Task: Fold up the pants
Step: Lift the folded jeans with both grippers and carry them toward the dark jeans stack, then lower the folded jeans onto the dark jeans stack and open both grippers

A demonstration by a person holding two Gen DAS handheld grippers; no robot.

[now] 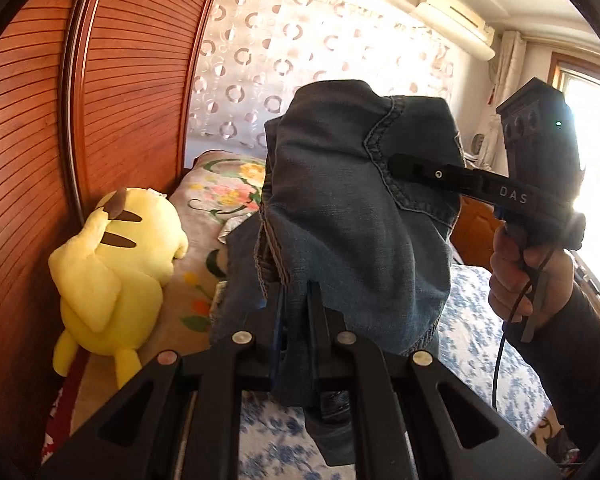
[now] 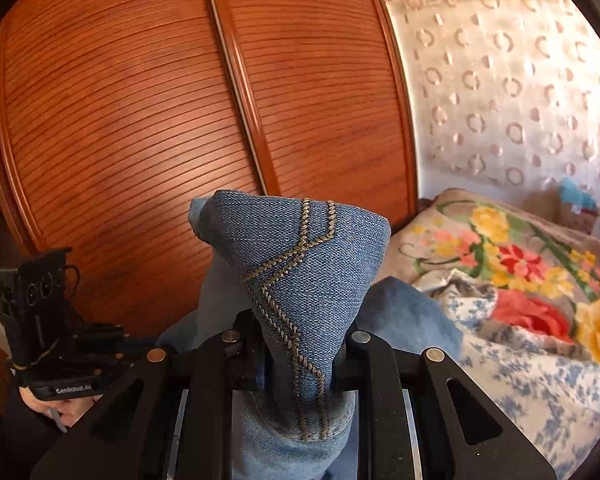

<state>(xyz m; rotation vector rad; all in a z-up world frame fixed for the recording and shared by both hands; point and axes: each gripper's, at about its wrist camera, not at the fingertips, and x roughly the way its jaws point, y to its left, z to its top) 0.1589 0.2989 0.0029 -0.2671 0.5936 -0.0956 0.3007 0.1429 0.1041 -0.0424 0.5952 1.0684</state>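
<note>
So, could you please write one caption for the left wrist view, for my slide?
Left tool and right tool both clamp blue jeans raised above the bed, beside a yellow plush toy.

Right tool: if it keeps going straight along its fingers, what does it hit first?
Apart from the jeans clamped in the right tool, probably the slatted wooden wardrobe door filling the view ahead. Depth is unclear, and denim hides the exact line.

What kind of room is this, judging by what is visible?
Most likely a bedroom: a bed with a blue-flowered white sheet, a yellow plush toy beside a slatted reddish wooden wardrobe, and a wall air conditioner.
</note>
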